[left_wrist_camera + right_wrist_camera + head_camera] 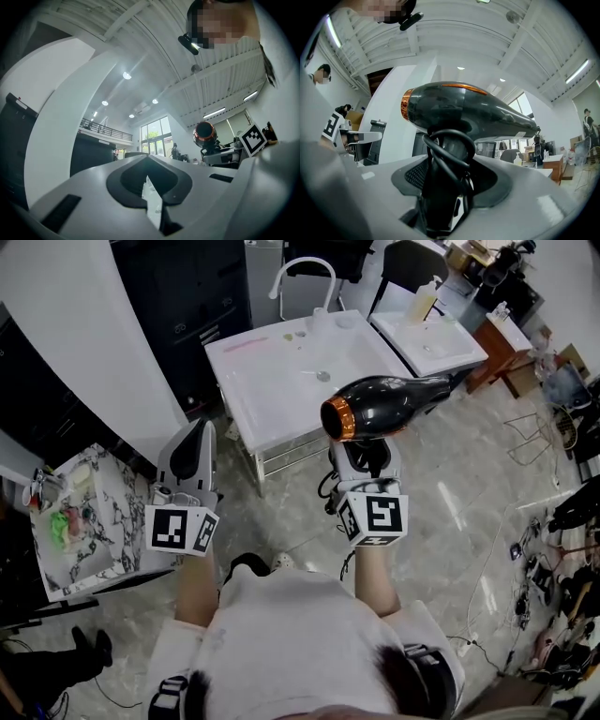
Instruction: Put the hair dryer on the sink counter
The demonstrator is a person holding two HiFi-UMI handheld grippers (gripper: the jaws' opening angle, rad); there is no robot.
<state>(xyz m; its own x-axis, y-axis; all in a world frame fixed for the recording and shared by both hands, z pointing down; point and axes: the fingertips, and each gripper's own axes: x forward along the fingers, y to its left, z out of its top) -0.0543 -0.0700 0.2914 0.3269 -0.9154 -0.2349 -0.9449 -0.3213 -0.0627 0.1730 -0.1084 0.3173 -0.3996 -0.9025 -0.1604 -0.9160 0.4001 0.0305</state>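
A black hair dryer (384, 404) with an orange ring at its rear is held in the air, its nozzle pointing right. My right gripper (366, 457) is shut on its handle, which has the black cord coiled around it (450, 159). The dryer hangs just in front of the white sink counter (272, 390), over the floor. In the right gripper view the dryer body (464, 110) fills the middle. My left gripper (199, 435) is to the left of the counter, shut, holding nothing. From the left gripper view (152, 187) the dryer (205, 133) shows at the right.
A curved faucet (305, 273) stands at the counter's back. A second white basin (431, 343) with a soap bottle (424, 301) is to the right. A marble-top side table (94, 521) with small items is at the left. Cables lie on the floor at the right (525, 549).
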